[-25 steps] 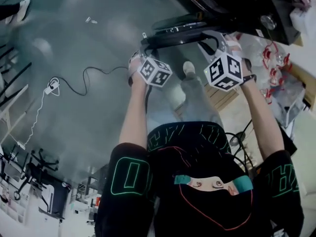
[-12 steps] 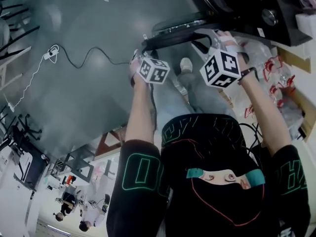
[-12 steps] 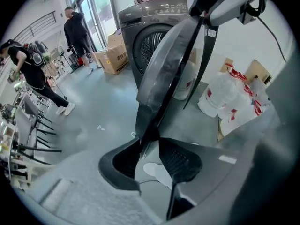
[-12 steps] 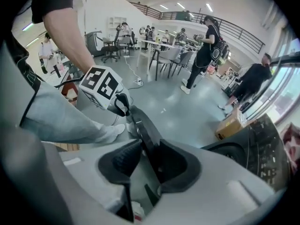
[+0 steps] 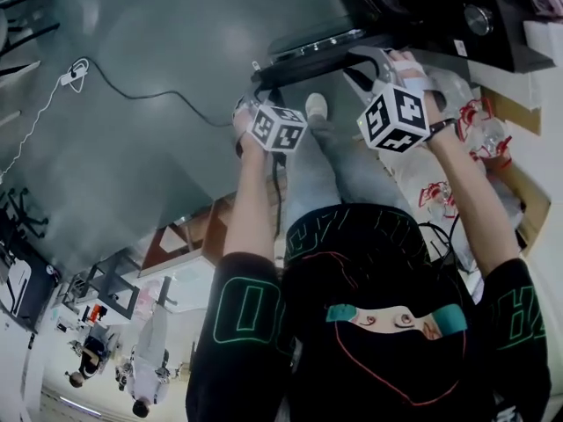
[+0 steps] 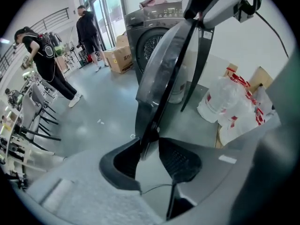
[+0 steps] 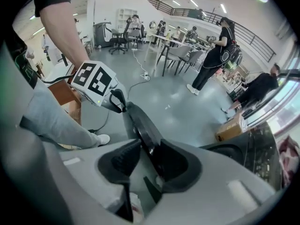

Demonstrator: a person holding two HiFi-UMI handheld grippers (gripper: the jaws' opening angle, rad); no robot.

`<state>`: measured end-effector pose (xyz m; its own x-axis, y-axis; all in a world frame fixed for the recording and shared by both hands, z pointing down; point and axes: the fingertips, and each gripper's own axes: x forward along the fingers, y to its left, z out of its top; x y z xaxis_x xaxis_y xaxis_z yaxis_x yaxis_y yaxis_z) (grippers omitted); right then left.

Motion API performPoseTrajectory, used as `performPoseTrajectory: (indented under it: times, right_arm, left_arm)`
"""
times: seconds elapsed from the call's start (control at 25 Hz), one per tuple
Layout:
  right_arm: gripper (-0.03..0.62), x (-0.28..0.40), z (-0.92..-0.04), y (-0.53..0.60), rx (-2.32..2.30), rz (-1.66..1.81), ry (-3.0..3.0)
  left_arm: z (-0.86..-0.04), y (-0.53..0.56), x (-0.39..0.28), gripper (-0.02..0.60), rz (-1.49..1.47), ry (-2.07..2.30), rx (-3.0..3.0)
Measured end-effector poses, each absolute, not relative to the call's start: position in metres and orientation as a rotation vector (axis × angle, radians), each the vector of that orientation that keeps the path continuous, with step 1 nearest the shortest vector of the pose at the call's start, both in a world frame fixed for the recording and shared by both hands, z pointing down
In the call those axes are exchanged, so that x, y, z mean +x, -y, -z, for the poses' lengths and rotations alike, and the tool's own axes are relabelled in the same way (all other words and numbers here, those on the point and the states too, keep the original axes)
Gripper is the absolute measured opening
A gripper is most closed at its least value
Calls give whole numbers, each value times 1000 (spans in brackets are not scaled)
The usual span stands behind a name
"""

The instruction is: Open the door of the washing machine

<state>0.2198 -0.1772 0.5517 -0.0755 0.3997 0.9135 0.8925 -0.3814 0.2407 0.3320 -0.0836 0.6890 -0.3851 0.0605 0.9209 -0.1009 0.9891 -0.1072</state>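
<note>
The washing machine is dark grey and sits at the top right of the head view. Its round door stands swung out and shows edge-on as a dark bar. My left gripper is shut on the door's rim at the bar's left end. In the left gripper view the door rises from between the left gripper's pads. My right gripper is shut on the rim further right. The right gripper view shows the door wedged in the right gripper.
White plastic bags with red print lie beside the machine. A cable with a power strip trails over the grey floor. My shoe is under the door. A cardboard box, several people and office chairs stand further off.
Both grippers have kept hold of the door's rim and slid sideways with it, rolling a little. The floor cable has drifted up and left in the head view.
</note>
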Motion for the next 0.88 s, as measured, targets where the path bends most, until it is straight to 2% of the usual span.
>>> performPoseTrajectory:
  times: [0.24, 0.44, 0.52, 0.56, 0.64, 0.68, 0.72, 0.8, 0.88]
  right_arm:
    - [140, 221, -552, 182, -1661, 1446, 1454]
    - [161, 208, -541, 180, -1553, 1322, 1582]
    - [161, 207, -524, 177, -1509, 1159, 1693]
    - [161, 207, -515, 175, -1490, 1071, 1746]
    - [160, 206, -497, 168, -1455, 845, 1844]
    - [157, 204, -486, 163, -1443, 715, 1888]
    - [136, 203, -473, 156, -1439, 586, 1926]
    - [28, 205, -442, 145, -1451, 341, 1980]
    - [3, 201, -405, 131, -1471, 161, 2023]
  left_arm:
    - [-681, 88, 337, 137, -63, 2005, 45]
    - [-624, 65, 332, 153, 19, 2079, -48]
    - [-593, 50, 335, 132, 61, 2152, -141]
    - [-577, 43, 337, 107, 85, 2188, -200]
    - [-540, 28, 342, 11, 162, 2275, -345]
    - [-519, 21, 344, 11, 224, 2324, -422]
    - [-499, 15, 346, 11, 292, 2366, -494]
    - [-464, 9, 353, 11, 392, 2422, -604]
    - [-430, 1, 347, 11, 415, 2473, -649]
